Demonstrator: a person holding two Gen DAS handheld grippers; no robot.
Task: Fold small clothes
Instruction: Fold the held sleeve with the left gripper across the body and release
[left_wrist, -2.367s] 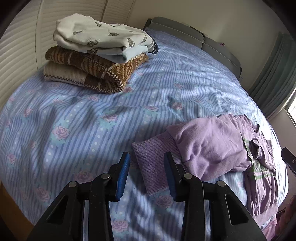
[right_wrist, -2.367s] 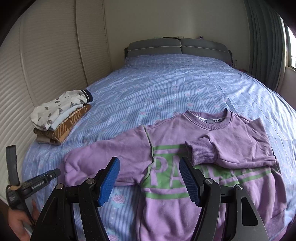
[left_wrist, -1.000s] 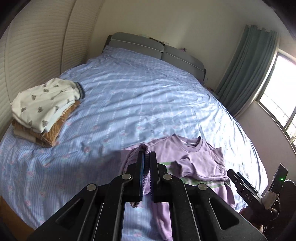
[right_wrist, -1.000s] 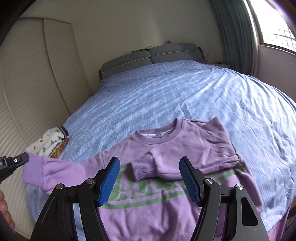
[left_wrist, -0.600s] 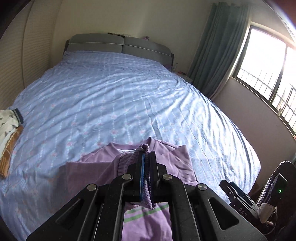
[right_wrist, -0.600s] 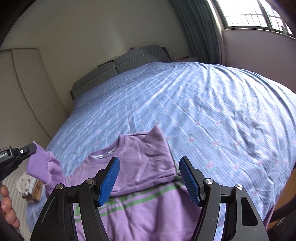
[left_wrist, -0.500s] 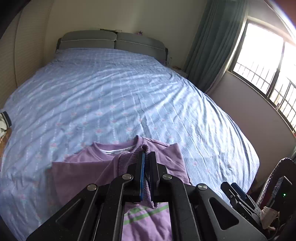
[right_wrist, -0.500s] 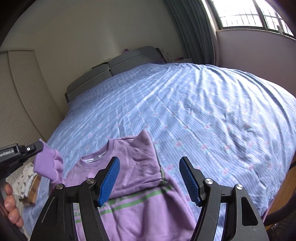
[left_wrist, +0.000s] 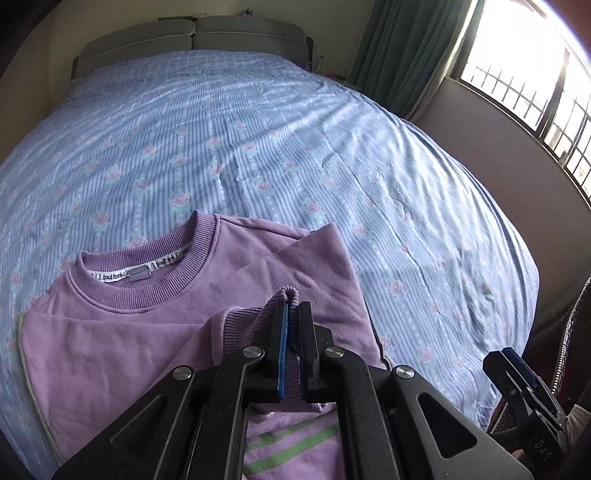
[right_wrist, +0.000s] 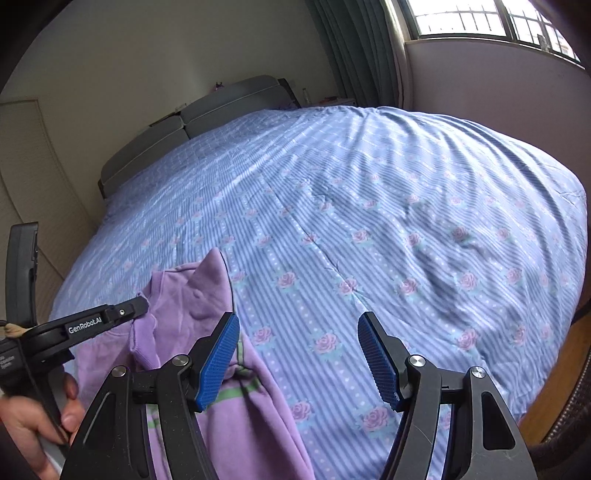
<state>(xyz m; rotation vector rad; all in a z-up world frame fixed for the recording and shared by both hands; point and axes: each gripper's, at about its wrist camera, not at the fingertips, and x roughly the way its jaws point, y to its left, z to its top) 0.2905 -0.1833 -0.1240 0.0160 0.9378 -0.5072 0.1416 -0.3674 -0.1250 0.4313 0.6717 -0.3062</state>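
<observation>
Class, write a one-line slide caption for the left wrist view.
Left gripper shut on the ribbed sleeve cuff of a purple sweatshirt lying on a blue floral bedspread.

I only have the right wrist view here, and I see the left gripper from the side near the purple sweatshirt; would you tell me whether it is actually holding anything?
Observer: Yes. In the left wrist view the left gripper is shut on the ribbed sleeve cuff, which sticks out between its jaws.
Operator: Thank you. Where is the cuff relative to the body of the sweatshirt?
Observer: It is over the chest of the purple sweatshirt, just below the collar.
Operator: Is the other sleeve folded in?
Observer: The shoulder on the window side shows a diagonal fold lying flat across the body.
</observation>
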